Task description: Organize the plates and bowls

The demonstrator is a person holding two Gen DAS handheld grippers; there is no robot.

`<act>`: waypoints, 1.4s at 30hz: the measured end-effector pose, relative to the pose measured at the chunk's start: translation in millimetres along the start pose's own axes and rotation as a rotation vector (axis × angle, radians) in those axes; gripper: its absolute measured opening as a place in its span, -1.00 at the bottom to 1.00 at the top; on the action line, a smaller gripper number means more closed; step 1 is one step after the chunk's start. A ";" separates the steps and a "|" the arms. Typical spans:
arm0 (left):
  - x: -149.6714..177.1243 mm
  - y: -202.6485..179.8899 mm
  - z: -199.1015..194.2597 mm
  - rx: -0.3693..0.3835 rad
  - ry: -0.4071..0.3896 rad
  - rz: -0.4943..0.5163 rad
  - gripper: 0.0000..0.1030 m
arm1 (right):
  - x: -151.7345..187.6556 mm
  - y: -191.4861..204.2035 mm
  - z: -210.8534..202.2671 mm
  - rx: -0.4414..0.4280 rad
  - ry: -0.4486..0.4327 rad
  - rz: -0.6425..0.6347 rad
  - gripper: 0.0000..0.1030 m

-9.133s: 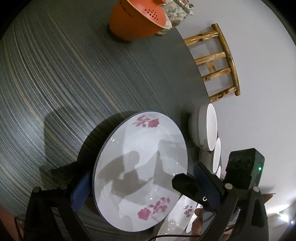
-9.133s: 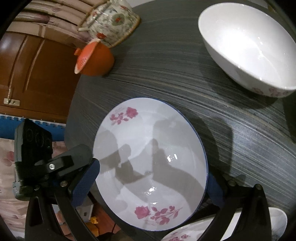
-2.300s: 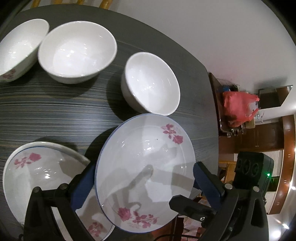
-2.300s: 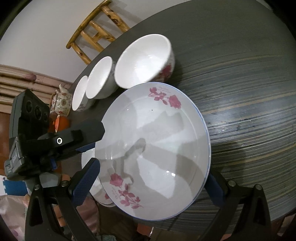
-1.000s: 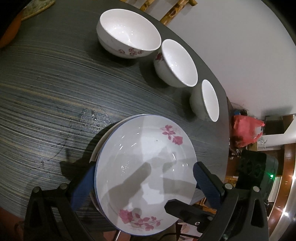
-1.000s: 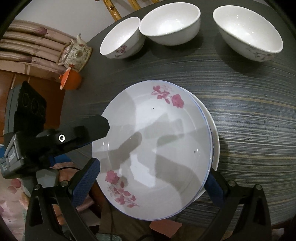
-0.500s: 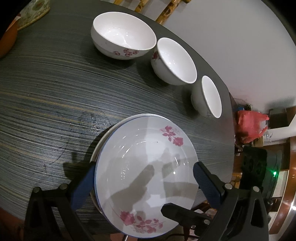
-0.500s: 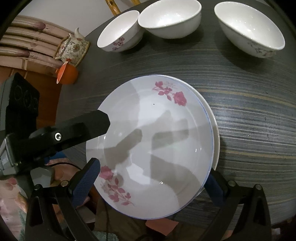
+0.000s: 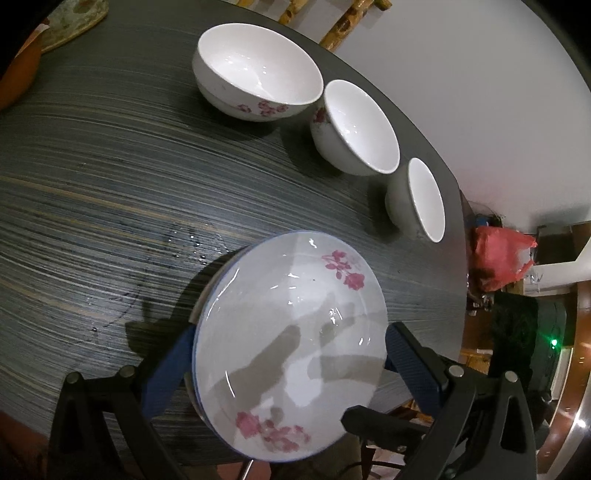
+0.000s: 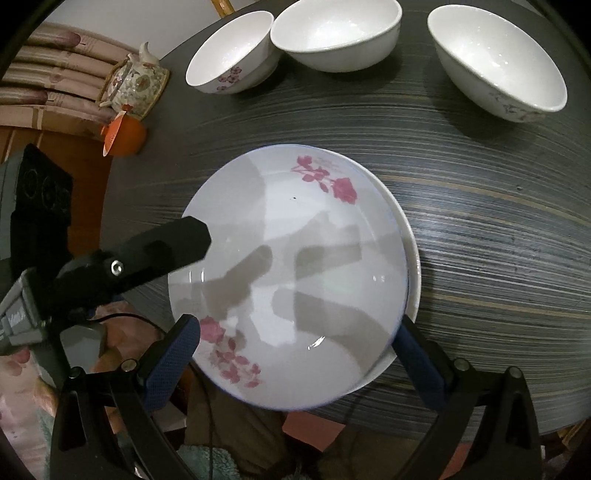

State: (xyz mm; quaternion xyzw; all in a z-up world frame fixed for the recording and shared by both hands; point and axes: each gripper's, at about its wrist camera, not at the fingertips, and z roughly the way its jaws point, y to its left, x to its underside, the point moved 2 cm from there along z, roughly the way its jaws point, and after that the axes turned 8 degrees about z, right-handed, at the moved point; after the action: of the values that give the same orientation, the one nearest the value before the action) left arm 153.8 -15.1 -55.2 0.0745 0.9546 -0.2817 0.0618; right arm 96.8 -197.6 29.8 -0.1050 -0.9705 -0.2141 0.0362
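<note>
Two plates: a top plate [image 9: 291, 332] with pink roses lies nested on a lower plate [image 10: 412, 258], whose rim shows along one side; the stack sits near the table's edge.
Table: dark, striped table [image 9: 92, 184]; a few water drops beside the stack.
Left tongs [image 9: 290, 363]: spread wide, blue pads at the plate's two opposite edges; whether they press the rim I cannot tell.
Right tongs [image 10: 295, 354]: likewise wide apart around the same plate from the other side; contact with the rim I cannot tell.
Bowls: three white bowls in a row along the far side, well apart from the plates: a large bowl [image 9: 258, 70], a middle bowl [image 9: 356, 127], a small bowl [image 9: 424, 199]; the first two just beside each other.
Teapot [image 10: 135, 83]: flowered, at the table's edge, next to an orange pot [image 10: 125, 136].
Chair [image 9: 343, 22]: wooden, behind the bowls.
Bag [image 9: 498, 258]: red, off the table.
</note>
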 end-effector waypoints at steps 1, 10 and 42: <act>0.6 1.2 0.1 0.000 0.001 -0.002 1.00 | 0.3 -0.6 -1.5 -0.005 -0.008 -0.003 1.00; 2.6 -9.4 -4.7 -0.050 -0.006 0.069 1.00 | 3.5 -3.3 -14.2 -0.062 -0.031 -0.020 1.00; -117.0 -15.7 -34.4 0.241 -0.288 -0.250 1.00 | -171.4 -11.9 -104.1 -0.228 -0.279 -0.028 1.00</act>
State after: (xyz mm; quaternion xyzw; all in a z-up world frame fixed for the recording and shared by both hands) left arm 263.2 -21.9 0.5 -0.0784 0.8972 -0.4068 0.1528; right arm 264.0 -284.5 99.5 -0.1235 -0.9369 -0.3067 -0.1140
